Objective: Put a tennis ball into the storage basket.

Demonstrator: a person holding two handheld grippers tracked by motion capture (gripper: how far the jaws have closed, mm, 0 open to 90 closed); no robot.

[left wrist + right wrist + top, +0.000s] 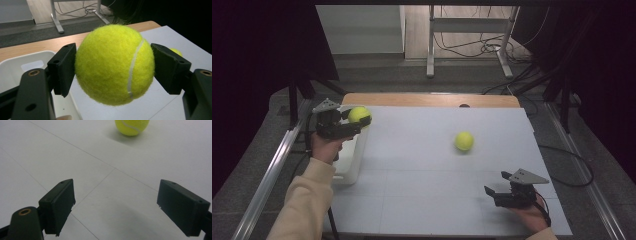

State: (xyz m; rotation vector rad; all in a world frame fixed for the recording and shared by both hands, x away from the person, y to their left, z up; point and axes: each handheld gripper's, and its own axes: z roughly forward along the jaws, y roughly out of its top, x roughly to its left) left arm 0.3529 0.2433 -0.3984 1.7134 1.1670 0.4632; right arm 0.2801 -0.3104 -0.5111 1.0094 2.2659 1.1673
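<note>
My left gripper (358,120) (113,67) is shut on a yellow tennis ball (359,115) (114,64), held in the air over the right edge of a white bin (353,160) (15,67) at the table's left. A second tennis ball (464,141) (132,126) lies on the white table top (422,165) right of centre; a sliver of it shows past the jaw in the left gripper view (177,51). Near the front right my right gripper (496,184) (117,207) stands open, low over the table, with nothing between its jaws, pointing toward that ball.
A wooden strip (432,99) runs along the table's far edge. Beyond it stand white desk legs (430,47) with tangled cables (482,47) on the floor. Metal rails (267,175) flank the table on both sides.
</note>
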